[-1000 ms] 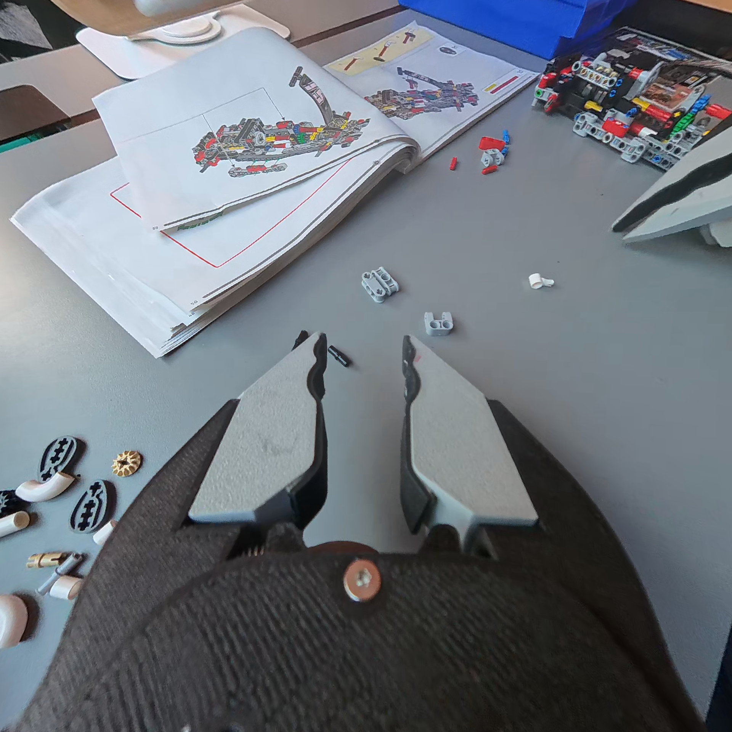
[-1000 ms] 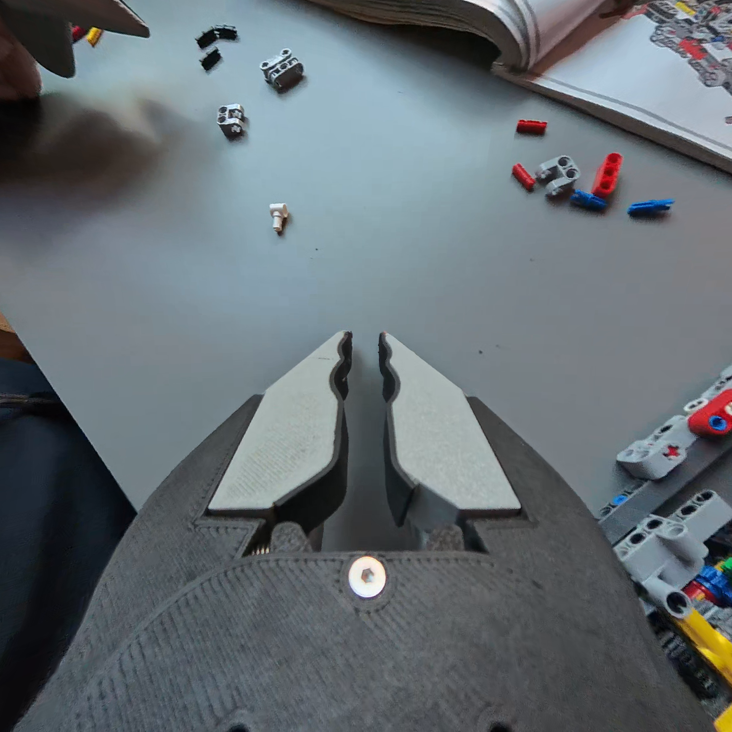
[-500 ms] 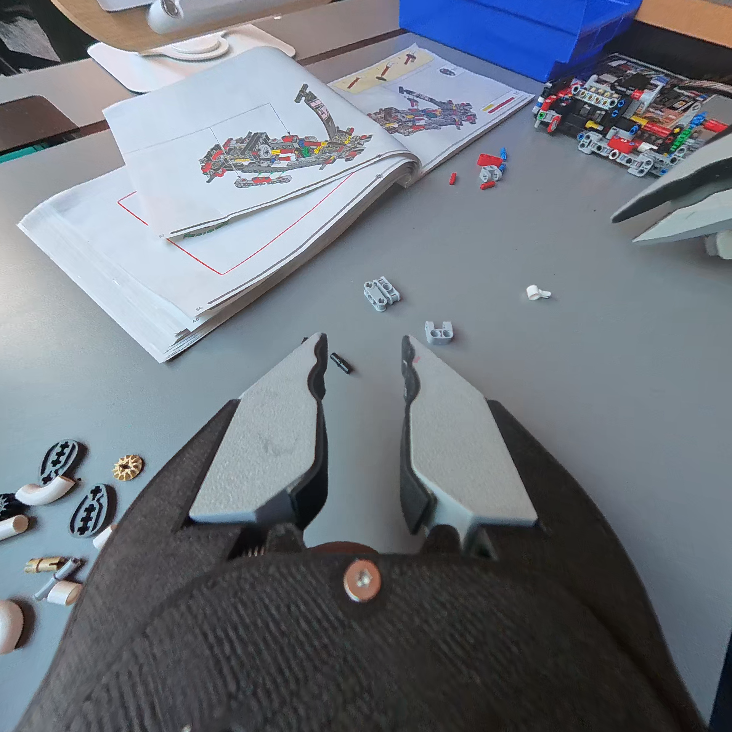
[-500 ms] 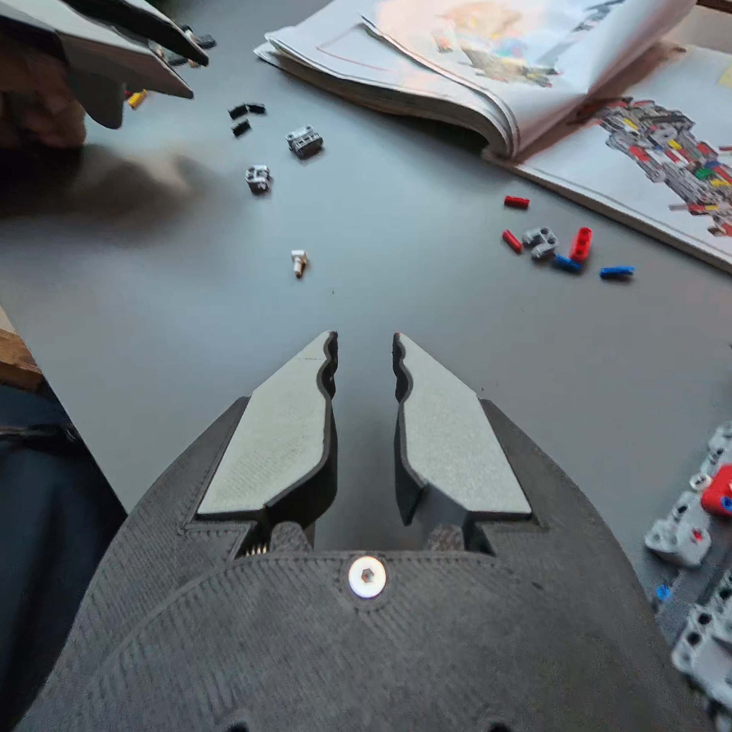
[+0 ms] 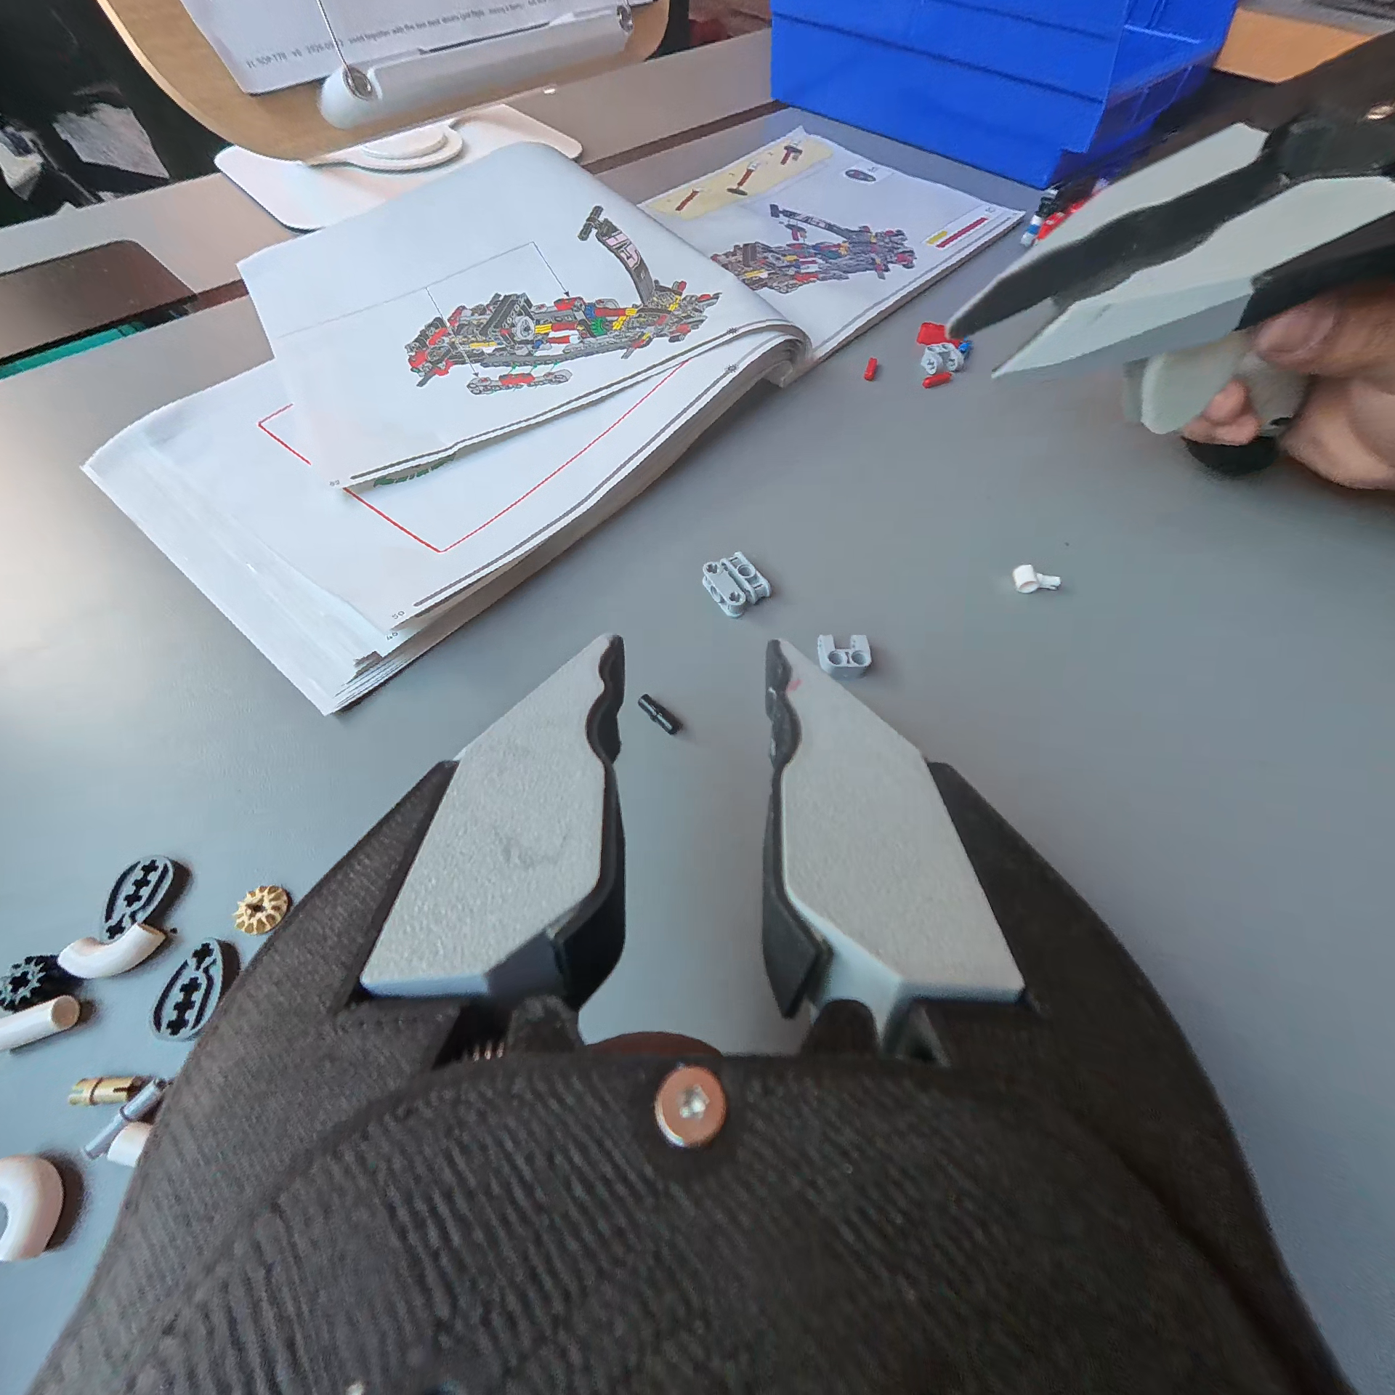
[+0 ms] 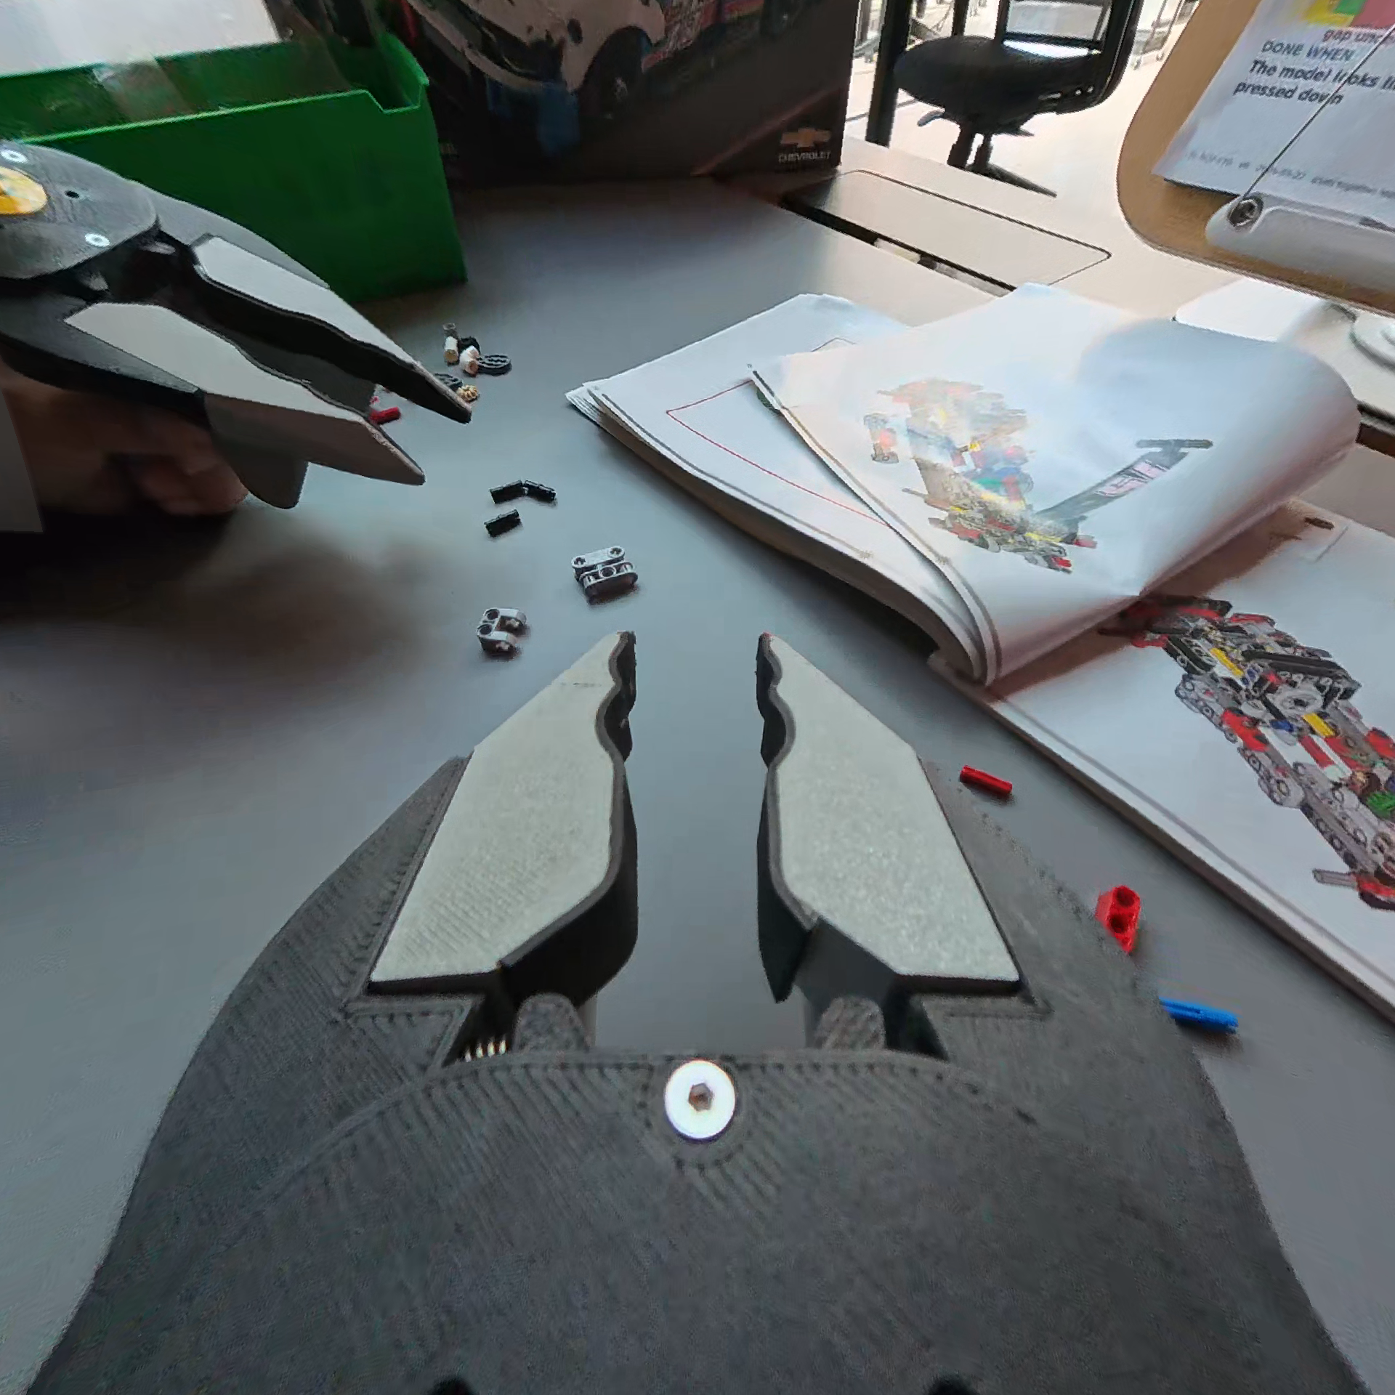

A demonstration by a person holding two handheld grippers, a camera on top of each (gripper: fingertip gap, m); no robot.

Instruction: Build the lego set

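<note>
My left tongs (image 5: 694, 664) gape over a black pin (image 5: 659, 713) on the table (image 5: 1057, 755); right tongs (image 6: 696, 660) hang released, seemingly bare (grey connectors (image 6: 604, 575) nearby).

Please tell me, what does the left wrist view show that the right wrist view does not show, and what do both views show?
Only the left wrist view: blue bins, a small white connector, and white curved pieces with black oval plates at the lower left.

Only the right wrist view: a green bin, a printed box, an office chair.

Both: the grey table, the open instruction booklet, two grey connectors, and both grippers, left and right, open and empty.
</note>
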